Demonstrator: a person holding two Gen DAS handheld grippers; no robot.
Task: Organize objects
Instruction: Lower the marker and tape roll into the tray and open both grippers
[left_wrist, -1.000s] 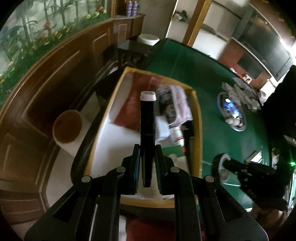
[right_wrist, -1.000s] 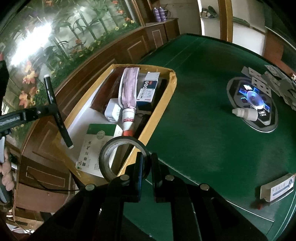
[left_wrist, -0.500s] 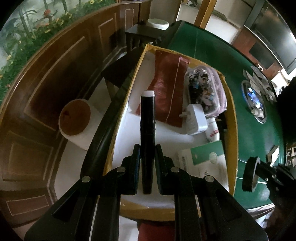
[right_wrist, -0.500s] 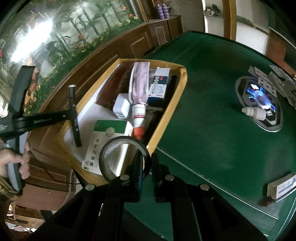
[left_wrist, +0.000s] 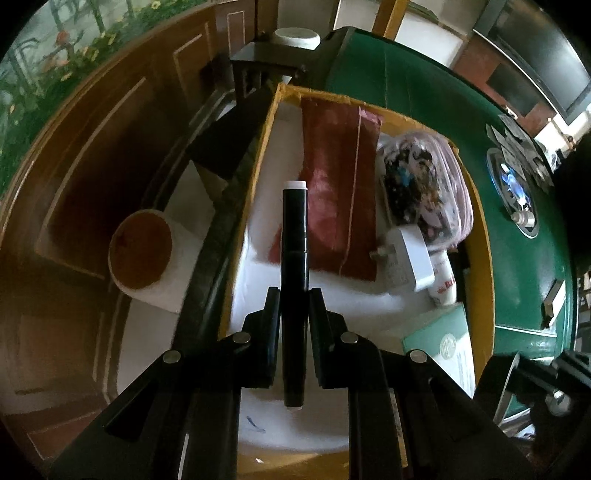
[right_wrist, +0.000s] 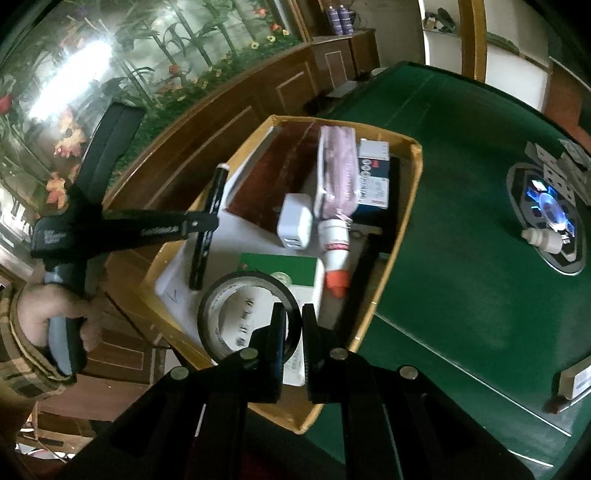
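The left gripper (left_wrist: 294, 295) is clamped on a black marker pen (left_wrist: 294, 266), its jaws pressing both sides of the barrel; the pen runs straight along the fingers, white end cap pointing forward. In the right wrist view the same pen (right_wrist: 207, 229) hangs crosswise in the left gripper (right_wrist: 205, 224) above the near left part of the yellow cardboard box (right_wrist: 400, 236), over the white sheet lining the box floor. The person's left hand (right_wrist: 55, 317) grips the tool handle outside the box. The right gripper (right_wrist: 293, 314) is closed on a roll of black tape (right_wrist: 245, 314), pinching the ring's wall between its jaws, with the roll held upright over the near end of the box. Inside the box lie a dark red flat packet (left_wrist: 340, 192) along the left side, a pink patterned pouch (left_wrist: 424, 184), a white charger plug (left_wrist: 412, 258), a white bottle with an orange cap (right_wrist: 334, 254), a green-and-white carton (right_wrist: 284, 267) and a blue-and-white carton (right_wrist: 373, 177). The box stands at the edge of a green felt table (right_wrist: 461, 277). On the table, well apart from the box, a small white dropper bottle (right_wrist: 541, 238) rests on a round lit panel (right_wrist: 546, 218).
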